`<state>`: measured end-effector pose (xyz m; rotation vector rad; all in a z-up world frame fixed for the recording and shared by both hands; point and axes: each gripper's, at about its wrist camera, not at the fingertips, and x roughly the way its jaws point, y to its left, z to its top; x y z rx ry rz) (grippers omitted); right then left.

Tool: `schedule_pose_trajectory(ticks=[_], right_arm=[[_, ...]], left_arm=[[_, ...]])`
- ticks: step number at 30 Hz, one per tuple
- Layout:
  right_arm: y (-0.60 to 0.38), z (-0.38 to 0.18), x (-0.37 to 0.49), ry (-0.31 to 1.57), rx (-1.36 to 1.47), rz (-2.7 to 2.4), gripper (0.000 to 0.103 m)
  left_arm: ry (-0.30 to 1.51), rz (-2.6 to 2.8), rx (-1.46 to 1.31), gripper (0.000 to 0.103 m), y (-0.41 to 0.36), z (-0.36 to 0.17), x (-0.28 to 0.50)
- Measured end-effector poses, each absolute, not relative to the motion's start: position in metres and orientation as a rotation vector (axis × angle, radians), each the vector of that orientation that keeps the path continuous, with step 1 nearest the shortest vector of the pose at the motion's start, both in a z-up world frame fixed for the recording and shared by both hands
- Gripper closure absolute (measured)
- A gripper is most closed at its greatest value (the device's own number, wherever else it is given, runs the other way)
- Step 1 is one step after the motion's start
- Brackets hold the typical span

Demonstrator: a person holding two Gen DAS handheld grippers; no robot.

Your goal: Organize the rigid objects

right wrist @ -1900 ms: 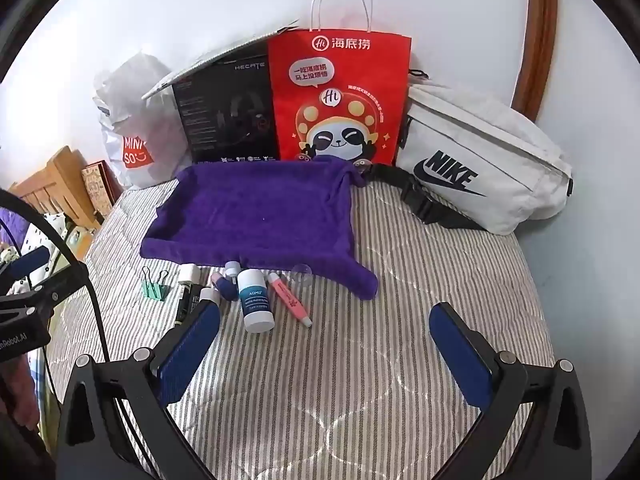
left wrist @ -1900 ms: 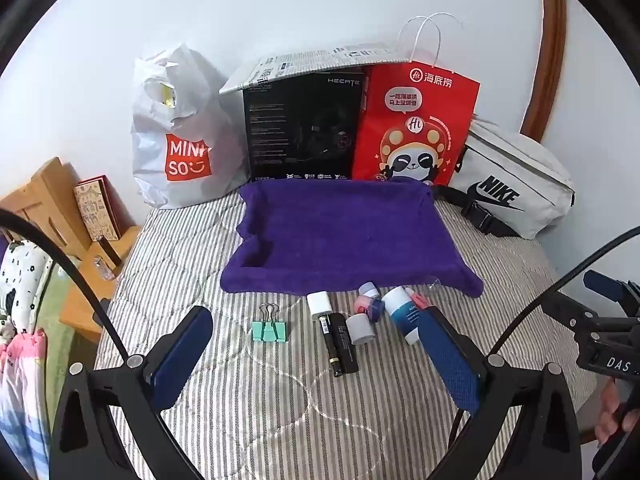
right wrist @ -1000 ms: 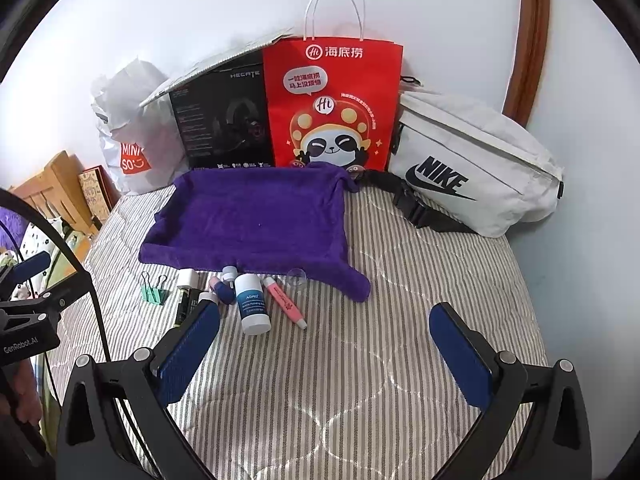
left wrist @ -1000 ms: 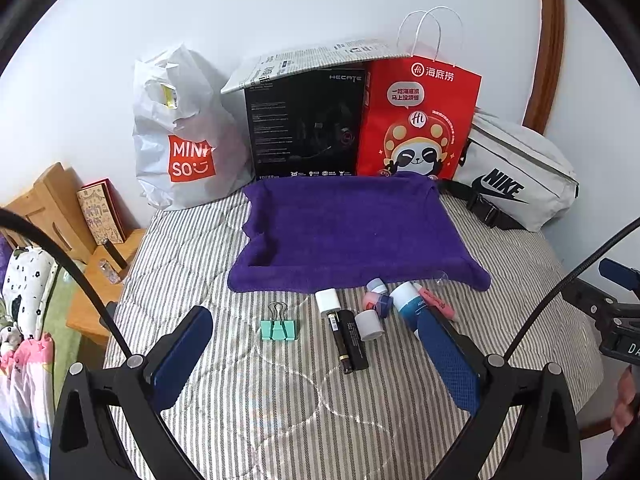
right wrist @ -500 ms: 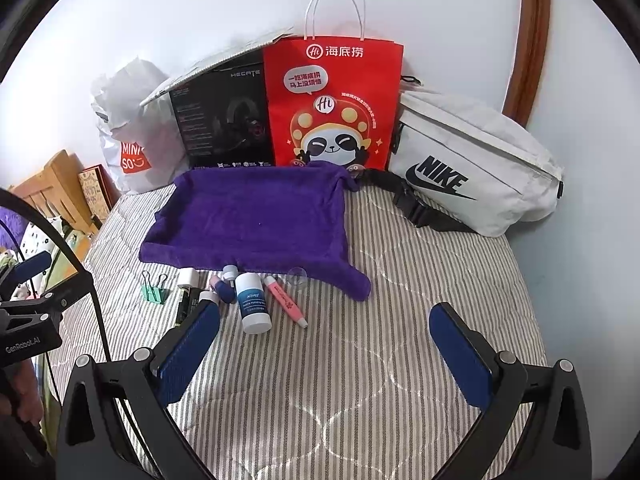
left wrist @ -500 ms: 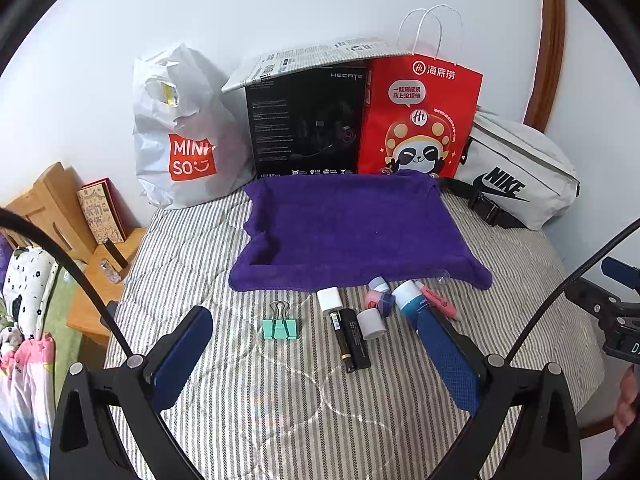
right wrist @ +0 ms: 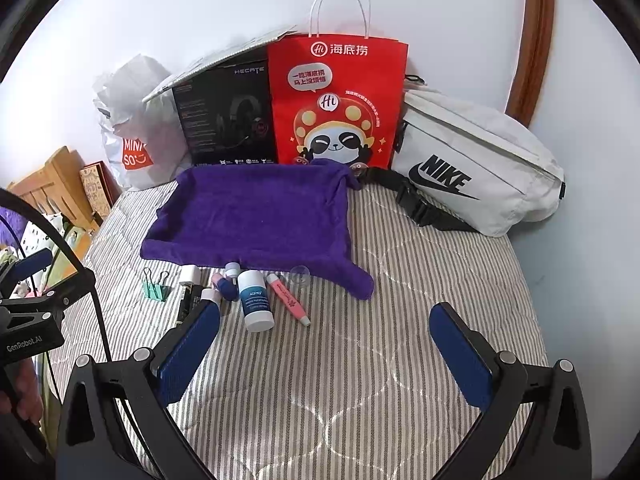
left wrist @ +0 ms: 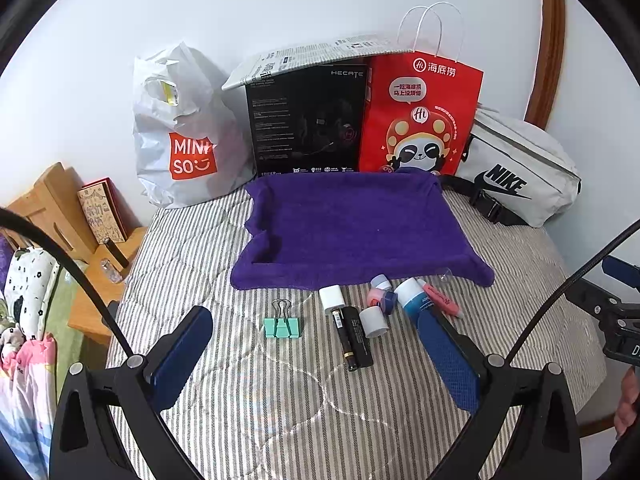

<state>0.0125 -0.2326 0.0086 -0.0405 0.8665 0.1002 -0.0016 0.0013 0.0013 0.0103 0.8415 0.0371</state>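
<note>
A purple towel (left wrist: pixel 352 232) lies spread on the striped bed, also in the right wrist view (right wrist: pixel 256 216). In front of it lie a green binder clip (left wrist: pixel 281 326), a white cap (left wrist: pixel 332 298), black tubes (left wrist: pixel 354 340), a small white jar (left wrist: pixel 373 321), a pink and blue bottle (left wrist: pixel 382 298), a white and blue bottle (right wrist: pixel 255 300) and a pink marker (right wrist: pixel 287 298). My left gripper (left wrist: pixel 316 352) is open, above the bed just short of the items. My right gripper (right wrist: pixel 326 352) is open, to the right of the items.
Against the wall stand a white Miniso bag (left wrist: pixel 180 136), a black box (left wrist: pixel 308 120), a red paper bag (left wrist: pixel 420 120) and a white Nike bag (right wrist: pixel 476 168). A wooden stand (left wrist: pixel 52 216) sits left of the bed. A clear suction cup (right wrist: pixel 299 274) lies at the towel's edge.
Both grippers have pulled back and risen slightly, so the items sit a little farther off in view. Nothing on the bed has moved.
</note>
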Motion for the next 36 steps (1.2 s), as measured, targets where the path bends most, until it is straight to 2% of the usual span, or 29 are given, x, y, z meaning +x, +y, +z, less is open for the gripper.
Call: schedule_pose_trajectory(ticks=[28, 36], right_arm=[[-0.236, 0.002, 0.018, 0.874, -0.024, 0.098, 0.0], [-0.236, -0.007, 0.028, 0.869, -0.025, 0.109, 0.0]], left_arm=[[0.839, 0.007, 0.011, 0.0, 0.002, 0.0, 0.004], [0.854, 0.027, 0.014, 0.0, 0.017, -0.019, 0.02]])
